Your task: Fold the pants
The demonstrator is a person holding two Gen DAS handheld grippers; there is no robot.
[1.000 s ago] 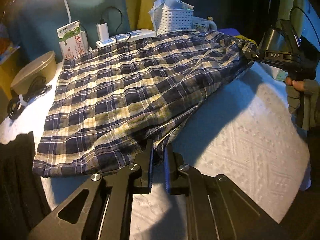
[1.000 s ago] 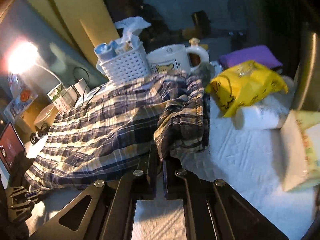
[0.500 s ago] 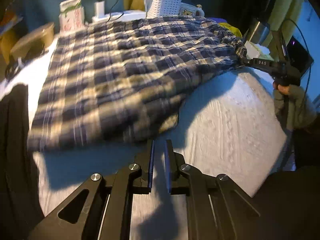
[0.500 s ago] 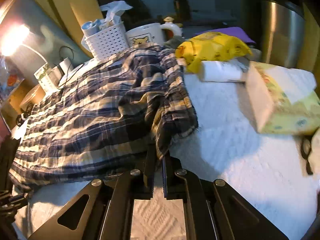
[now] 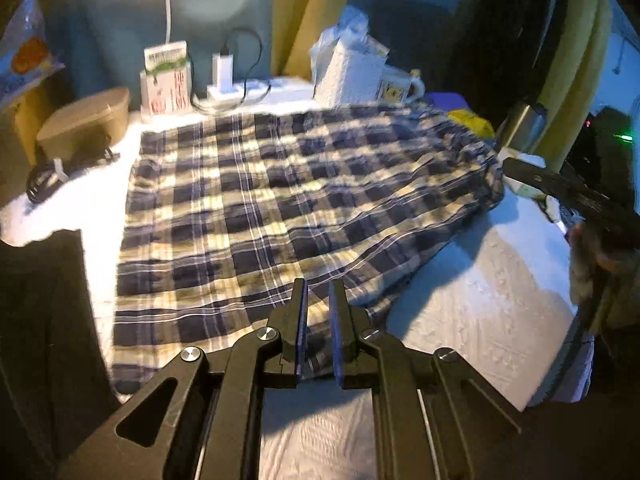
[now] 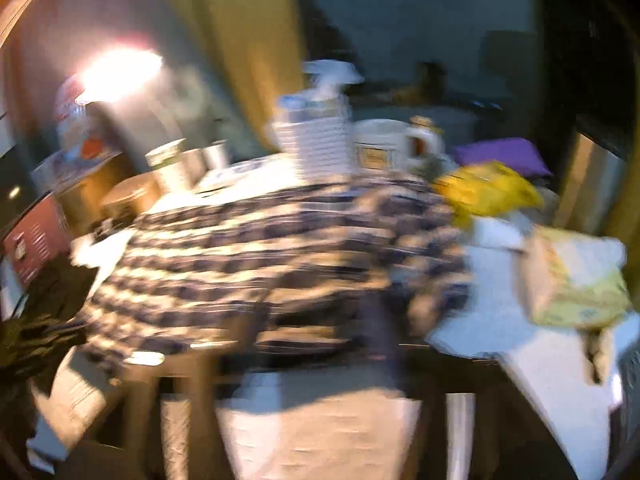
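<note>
Pants (image 5: 280, 200): blue-and-cream plaid, spread flat across the white textured cover (image 5: 480, 300), 1 layer folded over, near edge right under my left fingertips.
Pants, right end: bunched gathered corner sits at the tip of my right gripper (image 5: 516, 168), as seen from the left wrist.
Left gripper (image 5: 319, 292): my 2 fingers nearly together, only a narrow slit between them. Nothing clamped; the plaid shows through the slit, lying below.
Right gripper, own view (image 6: 316, 312): heavy motion blur. My 2 fingers stand wide apart and the jaws have just been opening. Plaid cloth (image 6: 260, 248) lies across the gap ahead of the tips; pads not pressing on it. Can't tell if any cloth is actually between them.
Right hand (image 5: 592, 256): gloved, on the gripper handle, at the table's right edge.
Back row: milk carton (image 5: 166, 80), white charger on a power strip (image 5: 236, 90), white basket (image 5: 352, 76), mug (image 5: 398, 88), all just behind the pants' far edge.
Left side: tan lidded tub (image 5: 84, 120), coiled black cable (image 5: 44, 176) beside it, both apart from the pants.
Right side: yellow bag (image 6: 488, 188) just beside the bunched corner, purple pouch (image 6: 500, 152) behind it, tissue pack (image 6: 576, 280) nearer me, steel canister (image 5: 520, 128) at the edge.
Light: lamp (image 6: 120, 70) at back left, strong glare.
</note>
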